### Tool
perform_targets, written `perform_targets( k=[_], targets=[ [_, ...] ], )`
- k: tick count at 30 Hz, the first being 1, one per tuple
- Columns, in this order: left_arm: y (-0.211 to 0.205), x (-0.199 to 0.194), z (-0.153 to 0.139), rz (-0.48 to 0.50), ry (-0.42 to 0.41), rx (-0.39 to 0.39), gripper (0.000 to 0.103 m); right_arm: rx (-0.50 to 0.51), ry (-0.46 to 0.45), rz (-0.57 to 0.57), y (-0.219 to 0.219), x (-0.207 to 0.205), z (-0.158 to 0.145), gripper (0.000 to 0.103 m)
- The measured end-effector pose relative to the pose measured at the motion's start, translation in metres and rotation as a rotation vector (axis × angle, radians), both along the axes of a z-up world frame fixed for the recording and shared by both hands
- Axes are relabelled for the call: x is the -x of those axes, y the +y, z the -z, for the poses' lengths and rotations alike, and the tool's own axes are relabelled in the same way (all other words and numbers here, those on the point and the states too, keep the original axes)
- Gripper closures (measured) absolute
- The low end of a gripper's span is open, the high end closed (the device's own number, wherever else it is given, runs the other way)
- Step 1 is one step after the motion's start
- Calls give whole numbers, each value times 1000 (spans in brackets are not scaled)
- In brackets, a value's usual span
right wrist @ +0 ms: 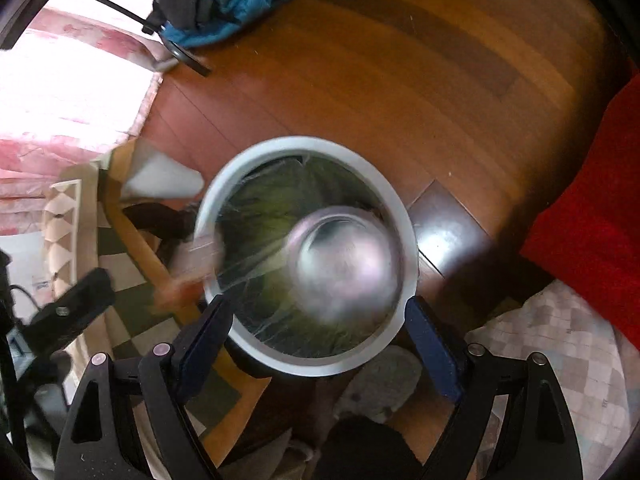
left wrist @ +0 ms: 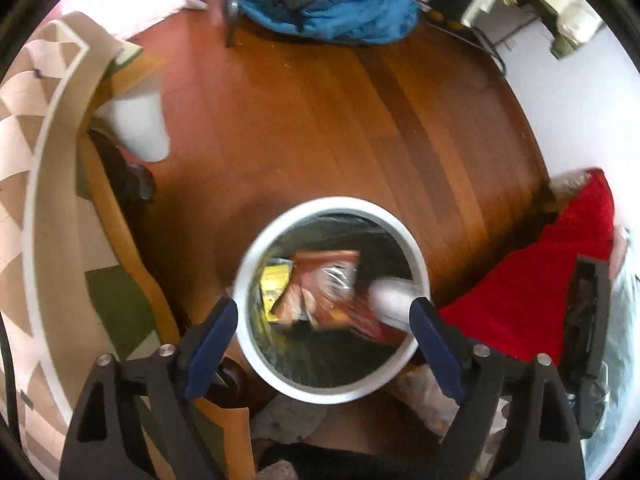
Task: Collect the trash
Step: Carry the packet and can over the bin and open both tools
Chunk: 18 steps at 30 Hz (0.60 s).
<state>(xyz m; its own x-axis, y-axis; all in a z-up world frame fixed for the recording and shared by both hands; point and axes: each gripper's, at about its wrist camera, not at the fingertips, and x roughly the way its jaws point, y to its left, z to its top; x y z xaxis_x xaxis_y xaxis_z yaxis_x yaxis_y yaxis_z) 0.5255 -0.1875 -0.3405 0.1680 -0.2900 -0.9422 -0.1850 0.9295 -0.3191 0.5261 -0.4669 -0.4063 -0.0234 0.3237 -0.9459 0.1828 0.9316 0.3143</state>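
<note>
Hovering over the bin (left wrist: 320, 394), both grippers look straight down into its mouth.

Left gripper (left wrist: 323, 322): jaws spread wide, nothing between the pads. Below it, inside the lined bin, lie an orange wrapper (left wrist: 320, 288), a yellow packet (left wrist: 274, 280) and a pale blurred scrap (left wrist: 390, 300) near the right pad. All three look smeared, so they may be falling or just settling; cannot tell which.

Right gripper (right wrist: 320, 318): jaws also wide, gripping nothing. A can (right wrist: 344, 264) shows end-on inside the bin's rim (right wrist: 224, 184), heavily blurred, apparently dropping in. A second blurred scrap (right wrist: 196, 260) sits at the rim's left edge; cannot tell whether it is inside or outside.

Judgement: the step in hand is the release into the bin, and most of it looks done.

To do it well:
- Keep each gripper centred over the opening until the pieces land, so nothing clips the rim and bounces to the floor (left wrist: 320, 120).
- Hold the jaws fully apart; a crinkly wrapper can snag on a pad.
- Lift straight up, clear of the liner, which would drag easily.
- Check that left-edge scrap first on the next pass.

Around the bin: red blanket (left wrist: 560, 280), blue cloth (left wrist: 340, 16), patterned rug (right wrist: 560, 340).
</note>
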Motion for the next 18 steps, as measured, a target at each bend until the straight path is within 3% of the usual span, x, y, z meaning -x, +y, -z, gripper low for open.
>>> perform_targets(
  k=[1,3,6,9,18],
  targets=[
    [1,2,-2,-9,-9,-25,7,1,13,-5,1,-1,5,12],
    [3,7,-10,-13,-40,-104,2,-7,25,-12,1,-1,10,0],
    [6,18,-20,-12,-101,-214,2,57,10,-43,4,5,6,0],
    [7,32,-27,-32,-134,-273,2,166,3,-101,15,12,0,0],
    [-6,56,-26,-13,-115,-312,2,314,-41,-182,28,34,-21,0]
  ],
)
